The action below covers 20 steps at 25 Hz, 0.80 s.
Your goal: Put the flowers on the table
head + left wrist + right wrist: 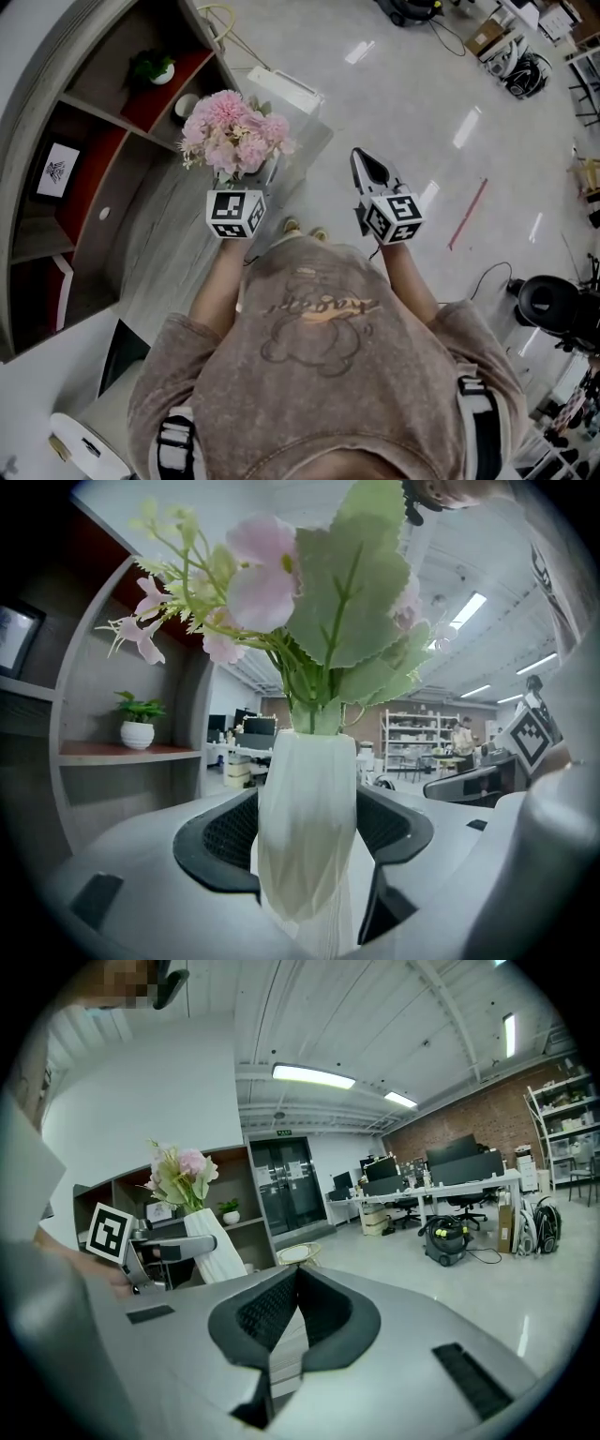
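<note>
The left gripper (242, 187) is clamping one white faceted vase (307, 836), its two jaws pressing the vase's sides and keeping it upright. One bunch of pink flowers (234, 131) with green leaves is standing in that vase. The vase is hanging just beside the curved shelf unit (103, 141), over the edge of the wood-grain surface (178, 234) that runs along the unit's front; whether its base is touching cannot be told. The right gripper (366, 167) is hovering farther from the shelf unit, over the floor, its jaws meeting at the tips with nothing between them. One potted plant (155, 67) and one framed picture (56, 169) are sitting in the unit's compartments.
</note>
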Each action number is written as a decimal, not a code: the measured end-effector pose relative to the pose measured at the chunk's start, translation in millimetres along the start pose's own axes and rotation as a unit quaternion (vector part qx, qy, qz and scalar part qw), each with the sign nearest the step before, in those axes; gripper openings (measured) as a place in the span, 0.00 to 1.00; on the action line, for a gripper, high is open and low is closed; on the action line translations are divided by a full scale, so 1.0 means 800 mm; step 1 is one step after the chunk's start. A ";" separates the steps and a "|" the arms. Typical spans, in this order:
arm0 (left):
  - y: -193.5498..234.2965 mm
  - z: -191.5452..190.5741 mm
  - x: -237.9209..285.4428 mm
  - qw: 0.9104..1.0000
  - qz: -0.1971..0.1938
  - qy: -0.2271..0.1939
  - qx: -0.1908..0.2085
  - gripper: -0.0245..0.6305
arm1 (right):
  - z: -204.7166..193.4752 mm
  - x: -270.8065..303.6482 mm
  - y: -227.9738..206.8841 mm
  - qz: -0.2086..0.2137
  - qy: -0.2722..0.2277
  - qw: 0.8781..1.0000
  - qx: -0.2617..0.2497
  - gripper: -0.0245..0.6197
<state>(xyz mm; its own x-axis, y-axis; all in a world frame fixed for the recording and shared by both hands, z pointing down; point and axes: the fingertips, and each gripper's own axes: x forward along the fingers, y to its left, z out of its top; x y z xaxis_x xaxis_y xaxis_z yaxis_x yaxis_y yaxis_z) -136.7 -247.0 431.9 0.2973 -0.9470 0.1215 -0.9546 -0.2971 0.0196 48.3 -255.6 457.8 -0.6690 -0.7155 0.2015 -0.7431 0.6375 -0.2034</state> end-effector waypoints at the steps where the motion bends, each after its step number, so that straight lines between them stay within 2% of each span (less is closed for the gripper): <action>1: 0.004 -0.002 0.007 1.000 -0.003 0.000 0.003 0.55 | 0.000 0.004 -0.002 -0.004 0.000 1.000 0.001 0.03; 12: 0.027 -0.042 0.087 0.999 -0.026 0.012 0.025 0.55 | 0.001 0.022 -0.036 -0.035 0.003 0.999 0.009 0.03; 20: 0.041 -0.092 0.131 0.998 -0.037 0.047 0.036 0.55 | -0.006 0.035 -0.058 -0.055 0.017 0.998 0.014 0.03</action>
<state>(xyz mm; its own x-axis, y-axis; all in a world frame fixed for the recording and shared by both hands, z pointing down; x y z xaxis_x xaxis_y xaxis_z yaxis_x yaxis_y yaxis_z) -138.0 -347.1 518.1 0.3599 -0.9080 0.2144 -0.9258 -0.3760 -0.0383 64.0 -303.7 477.6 -0.5847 -0.7700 0.2555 -0.8111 0.5475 -0.2059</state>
